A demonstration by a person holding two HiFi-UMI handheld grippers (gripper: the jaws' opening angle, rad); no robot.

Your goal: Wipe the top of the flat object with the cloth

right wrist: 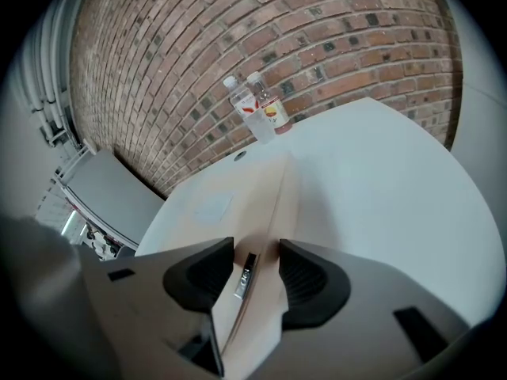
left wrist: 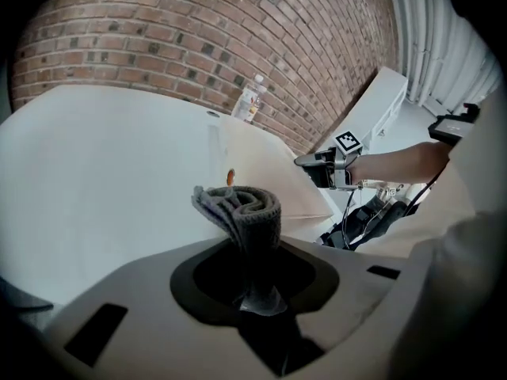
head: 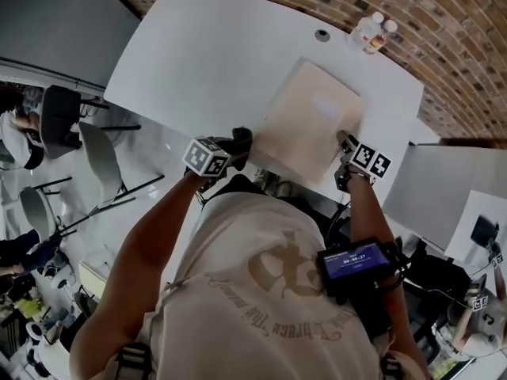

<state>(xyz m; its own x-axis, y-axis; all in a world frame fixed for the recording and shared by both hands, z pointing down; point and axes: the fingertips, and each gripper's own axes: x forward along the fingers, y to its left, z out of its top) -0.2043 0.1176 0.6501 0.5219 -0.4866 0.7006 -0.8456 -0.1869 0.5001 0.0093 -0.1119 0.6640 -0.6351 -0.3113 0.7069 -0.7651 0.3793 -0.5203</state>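
Both arms reach toward 12 o'clock, grippers pitched downward. Left gripper [head: 240,141] — fingers clamped on the cloth [left wrist: 242,212]. Right gripper [head: 343,141], at its 3 o'clock — fingers closed on the edge of the flat object [head: 305,125].

Tabletop [head: 198,62] lies open left of board [head: 309,129]; bottles [head: 374,32] stand beyond.

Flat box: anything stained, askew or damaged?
Small orange-brown spot on the flat box top, near its left edge in the left gripper view; looks like a stain. Nothing else stands out.
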